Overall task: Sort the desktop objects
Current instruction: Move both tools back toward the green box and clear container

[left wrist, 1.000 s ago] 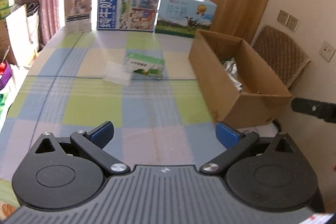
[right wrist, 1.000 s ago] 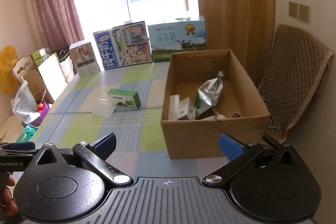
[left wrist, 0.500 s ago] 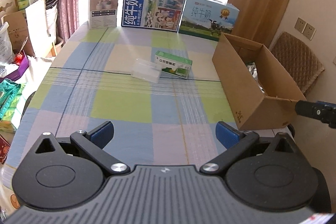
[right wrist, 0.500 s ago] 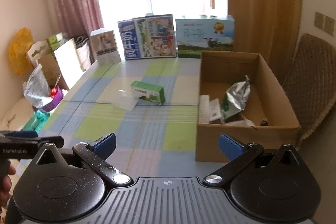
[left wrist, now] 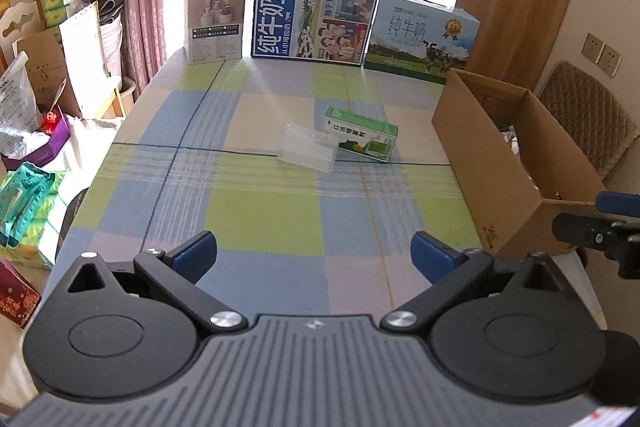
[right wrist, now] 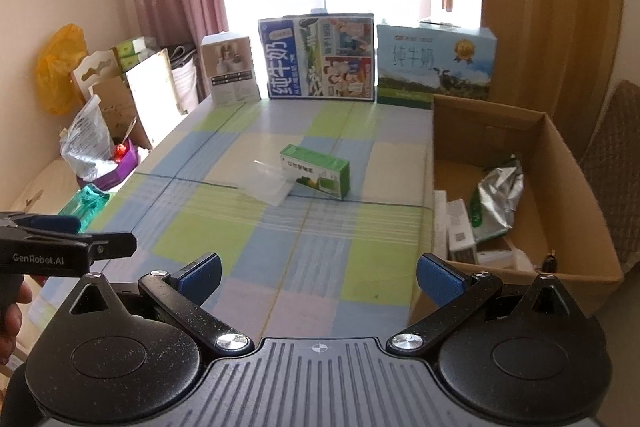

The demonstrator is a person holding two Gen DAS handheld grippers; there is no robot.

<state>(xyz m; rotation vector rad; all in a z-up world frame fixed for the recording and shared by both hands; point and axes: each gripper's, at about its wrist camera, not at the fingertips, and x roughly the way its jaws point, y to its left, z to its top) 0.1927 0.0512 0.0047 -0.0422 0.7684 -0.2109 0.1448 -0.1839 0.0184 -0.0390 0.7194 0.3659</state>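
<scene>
Landmark: cardboard box (right wrist: 560,187) at the table's (left wrist: 260,211) right edge. Far left of it, off the table, floor clutter: bags, cartons. Left gripper (left wrist: 314,251) jaws apart, empty, over the near table edge. Clear plastic case (left wrist: 307,151) touches the green carton (left wrist: 362,134), both mid-table, left of the box, open tablecloth between them and the grippers. Right gripper (right wrist: 318,273) jaws apart, empty, near the box's front-left corner. Inside the box: silver pouch (right wrist: 498,203), small white cartons. Milk cases (right wrist: 320,57) stand behind, at the far edge.

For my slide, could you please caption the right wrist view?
Open right hand-held gripper faces green box beside cardboard box.
</scene>
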